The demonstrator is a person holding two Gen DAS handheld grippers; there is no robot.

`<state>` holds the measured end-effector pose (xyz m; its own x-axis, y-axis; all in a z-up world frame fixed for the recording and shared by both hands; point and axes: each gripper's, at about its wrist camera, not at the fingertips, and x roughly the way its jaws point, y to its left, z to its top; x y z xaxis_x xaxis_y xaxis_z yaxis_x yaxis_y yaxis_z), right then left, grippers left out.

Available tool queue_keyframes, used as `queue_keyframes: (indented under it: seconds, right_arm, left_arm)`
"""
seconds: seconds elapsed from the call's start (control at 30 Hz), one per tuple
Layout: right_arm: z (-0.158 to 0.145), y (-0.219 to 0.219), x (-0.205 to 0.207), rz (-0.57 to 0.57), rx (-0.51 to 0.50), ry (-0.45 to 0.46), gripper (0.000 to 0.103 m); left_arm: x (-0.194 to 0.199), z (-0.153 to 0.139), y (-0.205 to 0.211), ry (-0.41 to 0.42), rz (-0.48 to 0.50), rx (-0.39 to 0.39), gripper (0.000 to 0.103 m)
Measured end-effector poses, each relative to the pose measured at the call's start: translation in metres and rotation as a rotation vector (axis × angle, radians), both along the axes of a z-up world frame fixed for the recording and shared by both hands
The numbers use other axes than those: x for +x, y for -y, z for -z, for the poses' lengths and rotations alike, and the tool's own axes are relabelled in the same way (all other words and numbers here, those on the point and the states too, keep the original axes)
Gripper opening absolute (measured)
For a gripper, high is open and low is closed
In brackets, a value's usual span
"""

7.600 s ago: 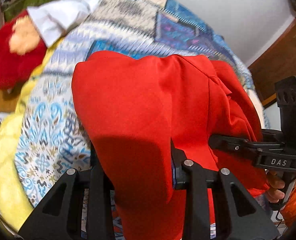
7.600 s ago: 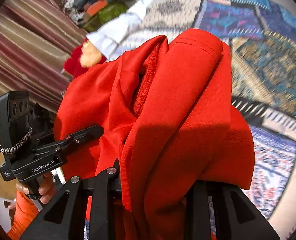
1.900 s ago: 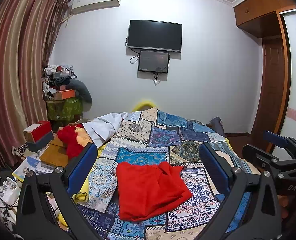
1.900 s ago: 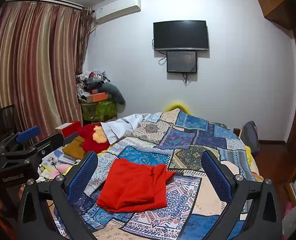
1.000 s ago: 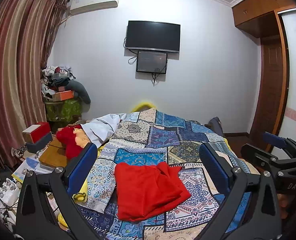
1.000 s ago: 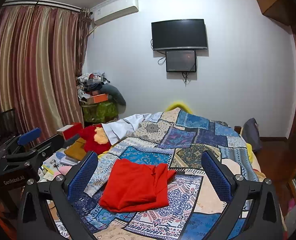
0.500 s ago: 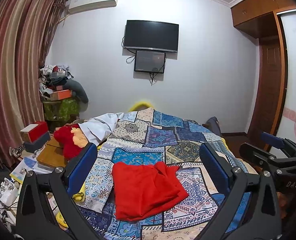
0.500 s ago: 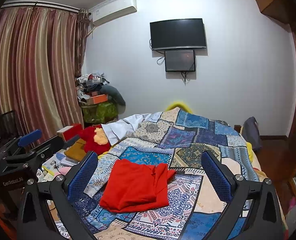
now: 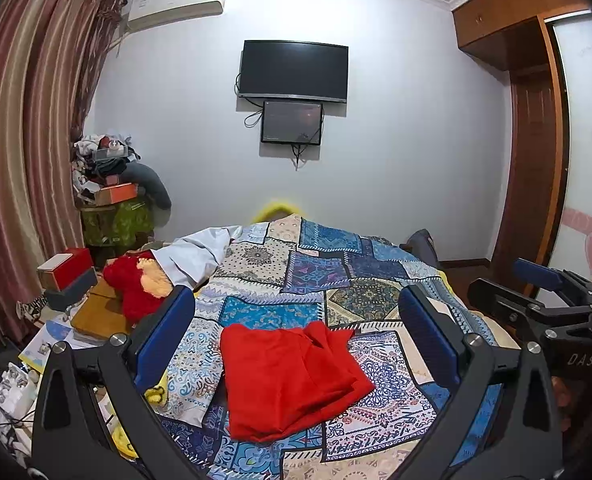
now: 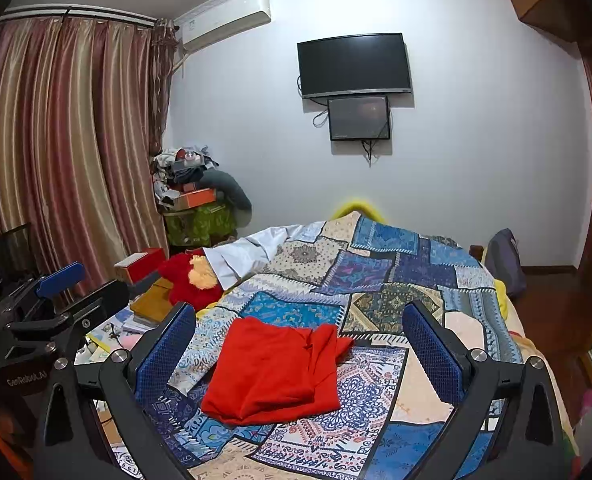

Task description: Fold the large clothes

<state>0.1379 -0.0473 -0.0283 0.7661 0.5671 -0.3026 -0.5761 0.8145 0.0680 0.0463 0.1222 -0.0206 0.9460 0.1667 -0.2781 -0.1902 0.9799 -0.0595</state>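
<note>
Red cloth garment [image 9: 288,376], folded into a rough rectangle, lying flat on the near half of the bed, on a blue-and-cream patchwork quilt [image 9: 335,280] with printed ornamental panels. One bunched, crumpled edge along the far right corner; smoother along the left side. Same garment [image 10: 276,368] seen slightly more from the right in the right wrist view, on the quilt [image 10: 395,272].

Left gripper [image 9: 296,340] held above the foot of the bed, jaws released and spread wide, blue pads on either side of the garment in view, touching nothing. Right gripper [image 10: 299,344] likewise held clear, jaws released and wide apart, nothing between them. Each gripper visible at the edge of the other's view, well apart from the cloth.

White crumpled sheet [image 9: 200,252] at the far left of the quilt. Red plush toy with a pale orange patch [image 9: 136,284] just beside it, off the bed's left side. Red-and-white box [image 9: 66,266] further left, near striped maroon curtains [image 9: 24,140]. Heap of clutter on a green-covered stand [image 9: 112,200] in the corner. Black wall-mounted television [image 9: 294,70] with a smaller dark screen [image 9: 292,122] just under it. White air conditioner [image 9: 176,6] high on the wall. Brown wooden wardrobe [image 9: 527,120] on the right.
</note>
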Motion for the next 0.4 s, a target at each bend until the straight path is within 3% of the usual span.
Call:
queue_keyframes:
  seconds: [0.4]
  right_arm:
    - [0.0022,-0.0079,-0.0045,0.009,0.006,-0.009,0.103]
  left_arm:
    - [-0.001,0.0004,0.0034,-0.002,0.014,0.011,0.103]
